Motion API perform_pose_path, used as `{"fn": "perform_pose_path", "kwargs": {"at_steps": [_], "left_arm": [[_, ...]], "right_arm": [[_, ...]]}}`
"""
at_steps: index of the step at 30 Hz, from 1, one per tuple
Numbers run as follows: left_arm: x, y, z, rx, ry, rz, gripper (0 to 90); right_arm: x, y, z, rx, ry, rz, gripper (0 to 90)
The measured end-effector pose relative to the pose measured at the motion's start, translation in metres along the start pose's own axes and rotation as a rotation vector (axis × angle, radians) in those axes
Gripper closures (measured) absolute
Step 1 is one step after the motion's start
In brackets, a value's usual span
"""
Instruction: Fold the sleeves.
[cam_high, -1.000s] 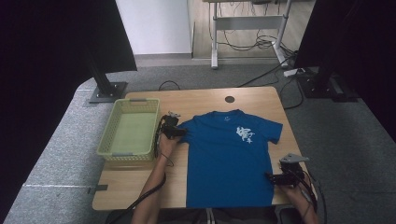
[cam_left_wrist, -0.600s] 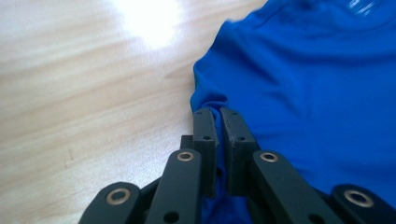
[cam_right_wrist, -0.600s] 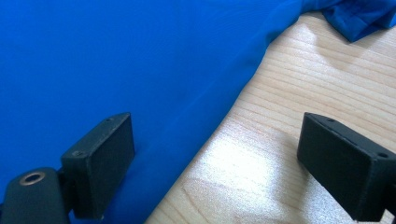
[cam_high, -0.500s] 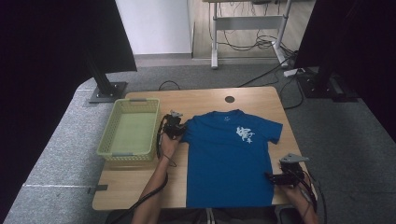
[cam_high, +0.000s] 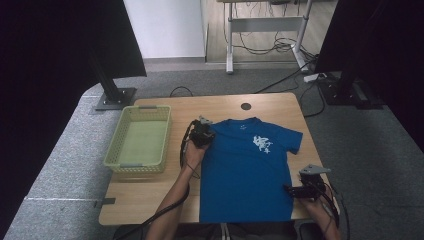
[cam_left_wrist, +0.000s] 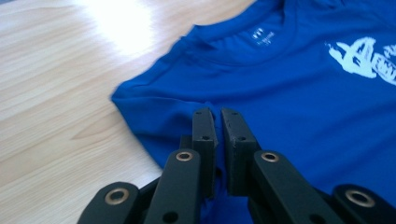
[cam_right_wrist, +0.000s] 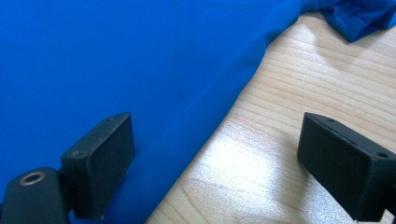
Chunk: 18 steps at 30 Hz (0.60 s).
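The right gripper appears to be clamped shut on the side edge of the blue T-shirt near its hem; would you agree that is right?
Not quite. The right gripper is at the side edge of the blue T-shirt near its hem, but its jaws stand wide open, one over the cloth and one over the wooden table. The right gripper view shows this.

A light wooden tabletop (cam_high: 150, 200) with rounded corners sits at the centre of the frame on a grey carpeted floor (cam_high: 55, 165). A small dark round grommet (cam_high: 245, 106) marks its far edge. Black panels on black metal stands (cam_high: 114, 95) fill the upper left and upper right. At the top centre stand a white wall (cam_high: 165, 27) and a grey-legged desk (cam_high: 265, 25) with tangled black cables (cam_high: 272, 46) beneath it.
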<state>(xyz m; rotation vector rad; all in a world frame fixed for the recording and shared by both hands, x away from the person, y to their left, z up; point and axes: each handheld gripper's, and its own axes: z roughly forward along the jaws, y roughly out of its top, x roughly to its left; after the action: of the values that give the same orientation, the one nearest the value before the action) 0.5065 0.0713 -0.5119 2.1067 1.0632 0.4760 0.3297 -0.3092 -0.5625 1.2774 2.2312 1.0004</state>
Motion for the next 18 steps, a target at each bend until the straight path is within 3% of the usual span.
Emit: {"fn": "perform_pose_path", "kwargs": {"at_steps": [12, 15, 18], "left_arm": [[-0.032, 0.003, 0.029, 0.052, -0.015, 0.057, 84.7], [-0.036, 0.000, 0.036, 0.078, -0.011, 0.082, 83.3], [-0.035, -0.002, 0.037, 0.078, -0.021, 0.077, 76.5]], "right_arm": [[0.000, 0.000, 0.000, 0.001, 0.000, -0.001, 10.7], [0.000, 0.000, 0.000, 0.001, 0.000, 0.000, 10.7], [0.000, 0.000, 0.000, 0.001, 0.000, 0.000, 10.7]]}}
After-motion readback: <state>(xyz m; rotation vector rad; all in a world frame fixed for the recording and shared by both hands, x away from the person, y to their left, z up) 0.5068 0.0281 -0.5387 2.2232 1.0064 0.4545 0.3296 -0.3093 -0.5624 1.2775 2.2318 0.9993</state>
